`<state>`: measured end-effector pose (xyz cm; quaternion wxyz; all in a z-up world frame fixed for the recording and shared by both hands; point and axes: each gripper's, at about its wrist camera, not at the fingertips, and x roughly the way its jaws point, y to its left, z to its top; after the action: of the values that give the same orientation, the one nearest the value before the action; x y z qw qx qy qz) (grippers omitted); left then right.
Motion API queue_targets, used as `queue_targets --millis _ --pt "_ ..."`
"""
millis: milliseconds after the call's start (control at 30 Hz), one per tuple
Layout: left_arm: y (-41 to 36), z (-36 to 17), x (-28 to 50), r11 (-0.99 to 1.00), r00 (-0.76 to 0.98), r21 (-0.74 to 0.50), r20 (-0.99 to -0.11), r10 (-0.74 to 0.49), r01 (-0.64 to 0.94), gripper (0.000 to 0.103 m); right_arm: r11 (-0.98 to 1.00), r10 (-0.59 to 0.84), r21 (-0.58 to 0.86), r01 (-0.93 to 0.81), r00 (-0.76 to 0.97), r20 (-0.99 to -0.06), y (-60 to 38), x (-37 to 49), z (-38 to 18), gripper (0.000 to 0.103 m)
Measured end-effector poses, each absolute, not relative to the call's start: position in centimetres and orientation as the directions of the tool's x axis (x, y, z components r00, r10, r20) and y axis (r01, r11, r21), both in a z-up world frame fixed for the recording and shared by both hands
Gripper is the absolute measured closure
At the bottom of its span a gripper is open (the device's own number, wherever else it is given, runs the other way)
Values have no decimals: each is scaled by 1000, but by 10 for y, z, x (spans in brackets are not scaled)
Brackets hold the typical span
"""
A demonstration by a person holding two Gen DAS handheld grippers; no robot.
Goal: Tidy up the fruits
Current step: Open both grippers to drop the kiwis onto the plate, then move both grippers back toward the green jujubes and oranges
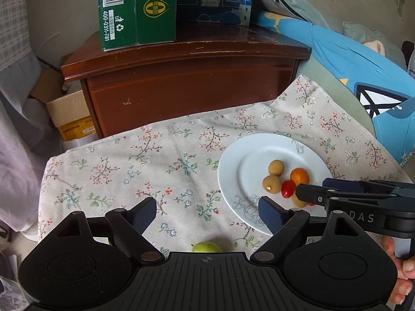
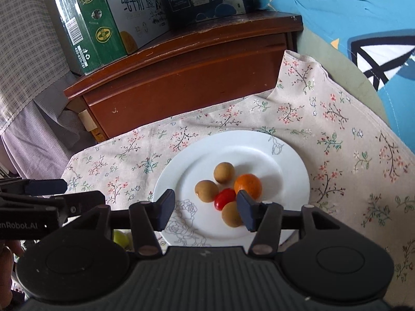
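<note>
Fruits (image 2: 228, 197), small and round, cluster on glossy white plate (image 2: 285, 160).

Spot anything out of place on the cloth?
One green fruit lies alone on the floral cloth, off the white plate where the other fruits sit. The cloth is rumpled at its far edge. Nothing looks spilled.

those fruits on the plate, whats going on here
A person holding two grippers is gathering fruit onto a white plate. It holds three brown fruits, an orange one and a small red tomato. The right gripper hangs open over the plate, holding nothing. The left gripper is open above a green fruit on the floral cloth.
</note>
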<state>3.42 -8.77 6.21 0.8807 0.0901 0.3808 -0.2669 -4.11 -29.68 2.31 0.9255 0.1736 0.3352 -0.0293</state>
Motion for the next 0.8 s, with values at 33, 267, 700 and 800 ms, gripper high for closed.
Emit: queue_targets --millis 33,267,700,800 --pt "-84 62 33 842 565 -48 -720 -402 538 16 937 68 306 167 772 -632 -294 -45 23 49" --pt "-51 66 27 862 567 -92 -717 -405 499 16 936 96 322 144 774 -625 -277 -70 24 46" --pt "-6 48 23 899 558 -124 -747 -363 419 16 929 155 352 115 744 -650 -248 -108 13 46" --pt "-3 41 16 902 560 -100 -753 -345 421 16 930 159 350 112 738 -656 -241 -115 9 46"
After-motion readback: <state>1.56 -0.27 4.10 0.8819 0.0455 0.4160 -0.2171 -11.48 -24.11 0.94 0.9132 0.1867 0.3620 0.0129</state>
